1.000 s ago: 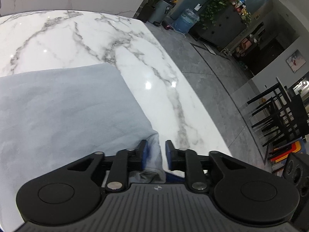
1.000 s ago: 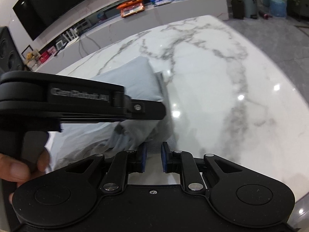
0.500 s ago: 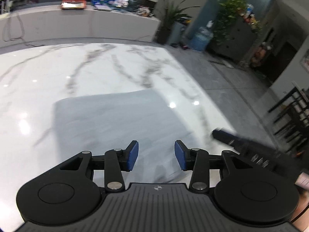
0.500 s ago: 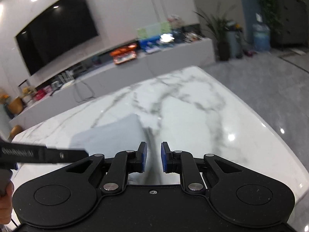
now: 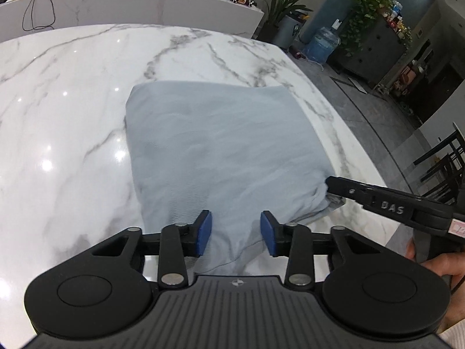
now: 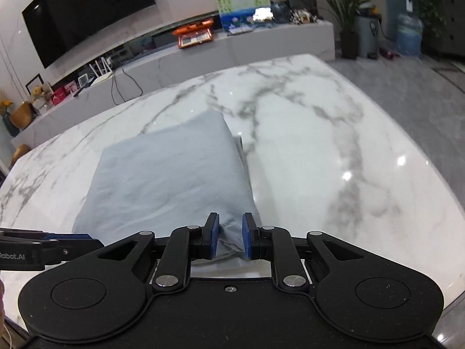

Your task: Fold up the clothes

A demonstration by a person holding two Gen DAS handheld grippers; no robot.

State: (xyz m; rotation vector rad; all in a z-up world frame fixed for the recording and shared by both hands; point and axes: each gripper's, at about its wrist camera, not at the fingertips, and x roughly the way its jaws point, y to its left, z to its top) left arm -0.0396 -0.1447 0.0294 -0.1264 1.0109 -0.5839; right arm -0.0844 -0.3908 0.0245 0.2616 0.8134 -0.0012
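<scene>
On the marble table [image 5: 72, 93], well in from its far edge, lies the folded grey garment [image 5: 221, 145]: a rough rectangle, long axis running away from me toward the TV wall [image 6: 87, 8], far short edge square to that line. Near end bunched and lifted slightly at my tools.

My right gripper [image 6: 229, 240] is clamped on the near right corner of the garment; cloth is pinched between the blue pads [image 6: 214, 237]. From the left wrist view its tip meets that same corner where the fabric puckers.

My left gripper [image 5: 235, 232] sits over the near edge, jaws closing, a tongue of cloth between them, pads not yet pressing on it.

The garment's left and far edges lie flat and straight; a lower layer peeks out along the right edge. Bare marble surrounds it on the left, beyond it and on the right. The table's right edge curves toward grey floor [image 5: 363, 110].
</scene>
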